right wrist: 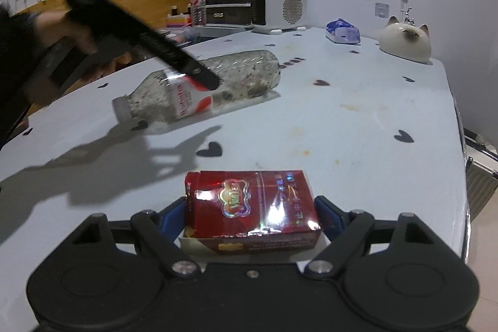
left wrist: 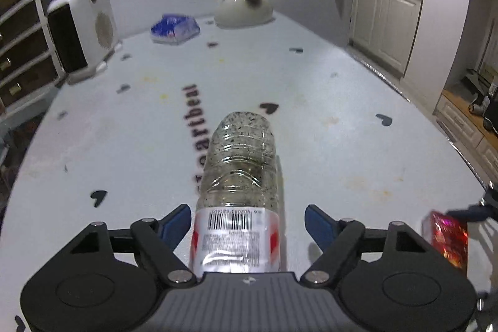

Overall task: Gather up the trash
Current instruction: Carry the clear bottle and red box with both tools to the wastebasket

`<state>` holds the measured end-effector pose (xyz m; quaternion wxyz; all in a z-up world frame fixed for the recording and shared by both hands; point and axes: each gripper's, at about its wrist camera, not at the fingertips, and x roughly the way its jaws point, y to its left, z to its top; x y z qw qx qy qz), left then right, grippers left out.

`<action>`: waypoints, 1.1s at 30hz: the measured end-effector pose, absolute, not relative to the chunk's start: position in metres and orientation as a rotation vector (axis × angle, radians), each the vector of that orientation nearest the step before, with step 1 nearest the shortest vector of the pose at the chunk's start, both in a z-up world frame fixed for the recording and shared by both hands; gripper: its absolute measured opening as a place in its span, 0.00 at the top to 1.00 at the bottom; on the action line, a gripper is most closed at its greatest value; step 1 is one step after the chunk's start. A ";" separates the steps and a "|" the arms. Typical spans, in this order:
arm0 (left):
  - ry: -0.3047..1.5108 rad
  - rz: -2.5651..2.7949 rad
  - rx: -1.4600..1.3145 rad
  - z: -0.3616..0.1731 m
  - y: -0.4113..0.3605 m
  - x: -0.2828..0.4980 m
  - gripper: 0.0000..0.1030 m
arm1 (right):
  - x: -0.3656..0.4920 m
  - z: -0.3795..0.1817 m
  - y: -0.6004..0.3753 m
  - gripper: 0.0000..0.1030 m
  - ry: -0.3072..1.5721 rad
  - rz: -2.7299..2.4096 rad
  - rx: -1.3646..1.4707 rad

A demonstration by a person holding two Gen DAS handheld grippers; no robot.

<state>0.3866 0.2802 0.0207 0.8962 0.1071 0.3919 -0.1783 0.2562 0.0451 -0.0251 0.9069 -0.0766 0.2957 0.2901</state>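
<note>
The bottle lay on the table, pointing straight away between the left gripper fingers (open, not touching). The red box sat beside the bottle, between the right gripper fingers; I could not tell if they squeezed it.

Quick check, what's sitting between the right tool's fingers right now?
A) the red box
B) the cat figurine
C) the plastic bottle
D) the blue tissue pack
A: in the right wrist view the red box lies on the table between the right tool's blue fingers, while the plastic bottle lies on its side further off, under the left tool.
</note>
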 end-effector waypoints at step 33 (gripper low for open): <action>0.630 -0.201 0.029 0.022 0.263 0.271 0.39 | 0.218 -0.009 -0.002 0.21 0.562 0.542 -0.053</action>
